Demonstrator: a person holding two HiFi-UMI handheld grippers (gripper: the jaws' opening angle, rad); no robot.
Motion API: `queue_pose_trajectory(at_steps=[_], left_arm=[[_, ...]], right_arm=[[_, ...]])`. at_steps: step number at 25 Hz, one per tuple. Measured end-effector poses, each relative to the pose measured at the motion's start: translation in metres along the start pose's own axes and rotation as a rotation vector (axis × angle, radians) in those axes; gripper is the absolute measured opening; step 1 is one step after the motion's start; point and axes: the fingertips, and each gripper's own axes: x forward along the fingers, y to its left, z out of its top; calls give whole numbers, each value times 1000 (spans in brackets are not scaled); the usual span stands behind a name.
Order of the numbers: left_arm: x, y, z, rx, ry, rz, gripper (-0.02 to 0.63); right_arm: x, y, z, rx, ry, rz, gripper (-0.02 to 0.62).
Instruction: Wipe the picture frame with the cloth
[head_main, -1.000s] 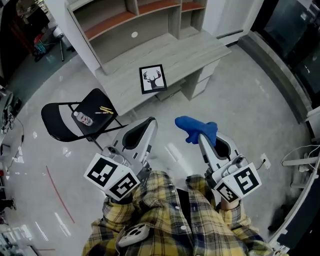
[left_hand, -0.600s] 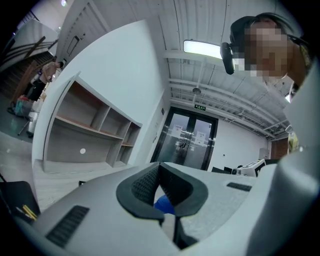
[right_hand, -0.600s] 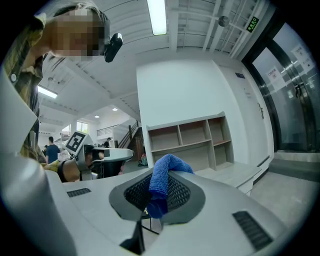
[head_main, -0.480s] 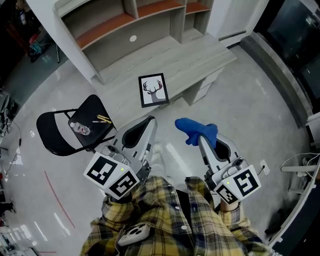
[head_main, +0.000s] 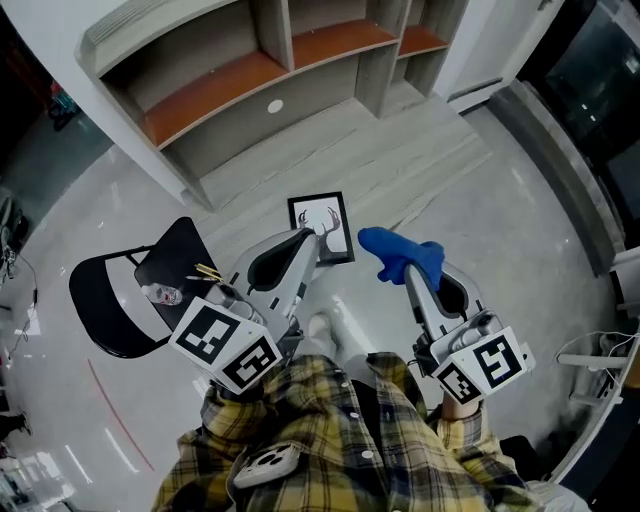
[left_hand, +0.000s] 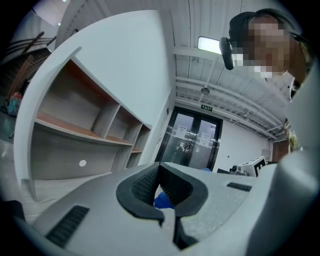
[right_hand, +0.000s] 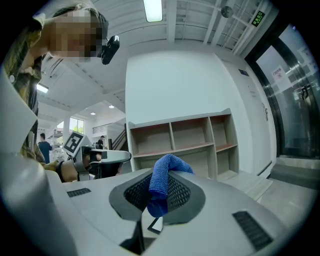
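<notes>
The blue cloth (head_main: 398, 254) is clamped in the right tool (head_main: 408, 272) and held just right of the picture frame (head_main: 330, 222). The frame (a deer print) is laid flat on the tabletop (head_main: 430, 165) — its near corner is overlapped by the left tool (head_main: 305, 243), whose jaws are pressed together, empty.

Picture frame (head_main: 330, 222) on desk (head_main: 420, 170), chair (head_main: 180, 245) to left.

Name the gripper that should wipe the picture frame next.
Right. The right gripper clamps the blue cloth, just beside the picture frame; the left gripper is shut on nothing.
</notes>
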Motion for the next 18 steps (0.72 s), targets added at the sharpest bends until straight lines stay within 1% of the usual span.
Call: queue_pose_trajectory(at_steps=[4, 10, 14, 18], left_arm=[[16, 34, 3, -28, 11, 16, 5], [34, 68, 2, -60, 28, 76, 5], [52, 94, 7, -70, 9, 141, 5], [74, 117, 18, -73, -30, 232, 5]], right_arm=[[36, -14, -2, 15, 30, 0, 41], [78, -32, -6, 31, 76, 50, 41], [113, -49, -7, 29, 96, 122, 41], [149, -68, -1, 15, 114, 238, 41]])
